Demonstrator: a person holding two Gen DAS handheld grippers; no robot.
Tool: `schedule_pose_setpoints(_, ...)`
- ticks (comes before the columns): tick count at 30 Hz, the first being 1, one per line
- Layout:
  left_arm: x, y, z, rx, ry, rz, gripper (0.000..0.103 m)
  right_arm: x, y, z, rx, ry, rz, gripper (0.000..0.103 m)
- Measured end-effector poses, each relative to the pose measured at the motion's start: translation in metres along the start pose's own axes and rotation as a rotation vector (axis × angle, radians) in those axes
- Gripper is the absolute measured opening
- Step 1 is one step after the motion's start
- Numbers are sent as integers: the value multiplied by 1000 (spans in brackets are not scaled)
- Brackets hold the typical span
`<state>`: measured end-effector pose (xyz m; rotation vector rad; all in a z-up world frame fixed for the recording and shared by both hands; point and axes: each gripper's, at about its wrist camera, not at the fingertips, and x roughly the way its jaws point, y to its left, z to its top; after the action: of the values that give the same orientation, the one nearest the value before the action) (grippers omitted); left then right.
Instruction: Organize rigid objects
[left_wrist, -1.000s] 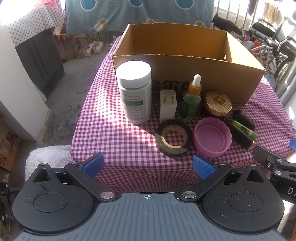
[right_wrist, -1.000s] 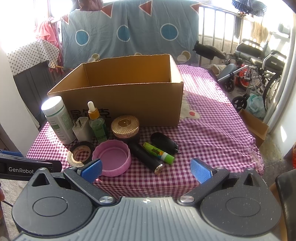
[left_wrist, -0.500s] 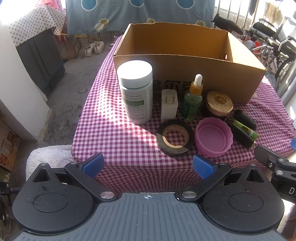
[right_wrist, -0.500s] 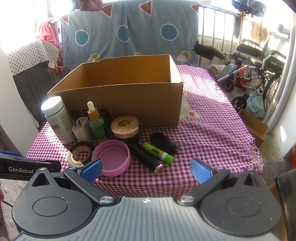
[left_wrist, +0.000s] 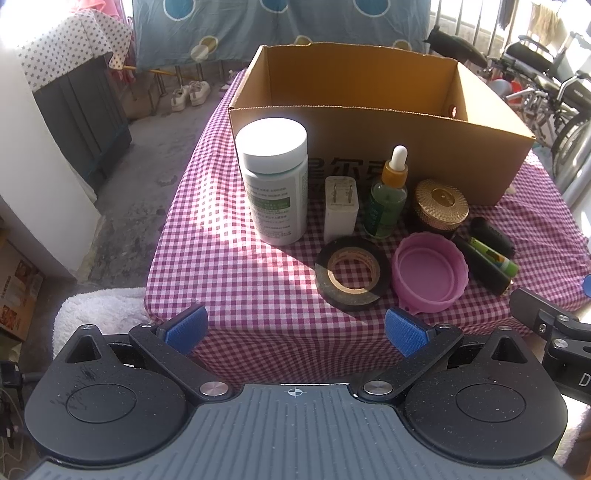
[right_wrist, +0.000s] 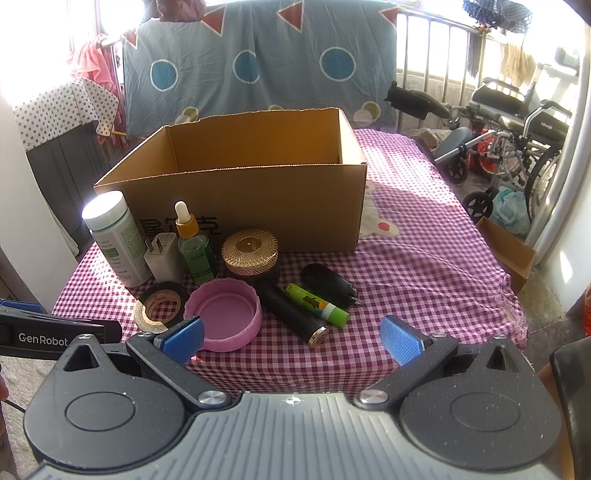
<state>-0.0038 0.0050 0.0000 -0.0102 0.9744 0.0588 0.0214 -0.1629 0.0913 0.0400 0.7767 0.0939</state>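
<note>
An open cardboard box (left_wrist: 388, 122) stands on a table covered with a red-and-white checked cloth (left_wrist: 229, 273), and every loose item sits on the cloth in front of the box's near wall. Closest to that wall, in a row, stand a white-capped bottle (left_wrist: 274, 181), a white plug adapter (left_wrist: 341, 208), a green dropper bottle (left_wrist: 388, 195) and a gold-lidded jar (left_wrist: 441, 203). Further out from the box lie a roll of black tape (left_wrist: 352, 273) and a pink lid (left_wrist: 428, 271), rim up and just beside each other. To the right of the pink lid, a black cylinder (right_wrist: 295, 312), a green tube (right_wrist: 317, 304) and a dark oblong case (right_wrist: 328, 284) lie side by side.

The left gripper (left_wrist: 293, 328) hovers off the table's near edge, on the far side of the items from the box, its blue pads spread wide and holding nothing. The right gripper (right_wrist: 291, 338) hangs likewise, jaws spread and empty, one pad overlapping the pink lid in the right wrist view.
</note>
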Motion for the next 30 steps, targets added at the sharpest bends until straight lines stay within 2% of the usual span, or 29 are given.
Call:
schedule_pose_setpoints(22, 3, -1, -1, 6, 9, 2, 102, 2, -3, -1, 21, -3, 2, 103)
schedule_pose_setpoints(26, 2, -3, -1, 19, -2, -18, 102, -2, -9, -2, 55, -29, 13, 103)
schedule_pose_setpoints(30, -2, -5, -2, 35, -37, -62, 102, -10, -15, -1, 104, -97, 26, 103)
